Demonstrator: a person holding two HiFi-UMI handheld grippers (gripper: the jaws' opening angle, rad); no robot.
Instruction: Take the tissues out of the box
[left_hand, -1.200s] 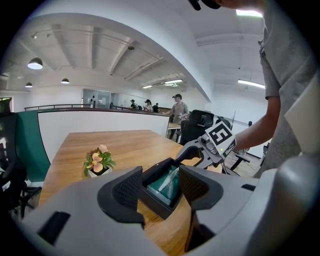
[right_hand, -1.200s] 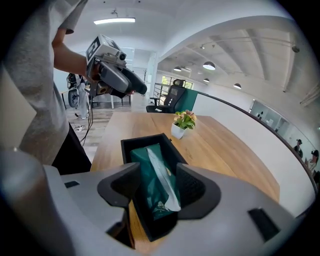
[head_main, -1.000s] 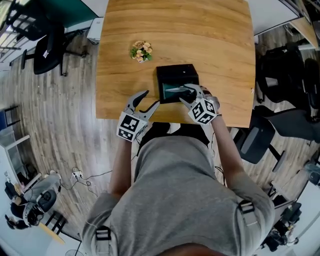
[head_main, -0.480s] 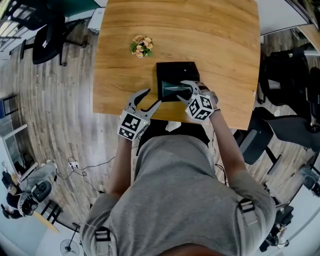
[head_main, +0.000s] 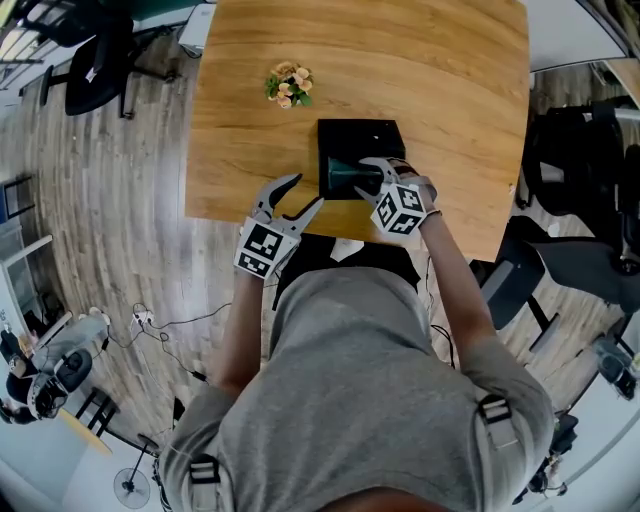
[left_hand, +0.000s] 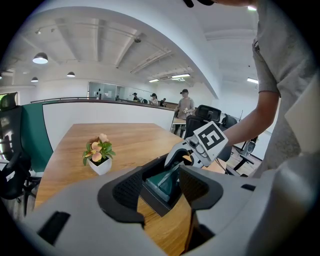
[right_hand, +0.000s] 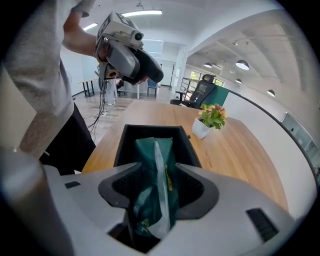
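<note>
A black open box (head_main: 360, 132) stands near the table's front edge, and a dark green tissue pack (head_main: 346, 176) stands on edge in its near end. My right gripper (head_main: 372, 180) reaches into the box. In the right gripper view its jaws are closing on the tissue pack (right_hand: 152, 170), with both pads against its sides. The box's far rim (right_hand: 150, 129) shows beyond the pack. My left gripper (head_main: 305, 192) hangs open just off the table's front edge, left of the box, with nothing between its fingers. Through the open left gripper (left_hand: 160, 187) I see the box (left_hand: 150, 196) and the right gripper (left_hand: 176, 156).
A small white pot of flowers (head_main: 286, 84) stands on the wooden table (head_main: 440, 70) behind and left of the box. Office chairs stand on the floor at both sides. People stand far off in the left gripper view.
My right gripper has edged forward over the box's near end and now covers more of the tissue pack. The left gripper has hardly moved.
</note>
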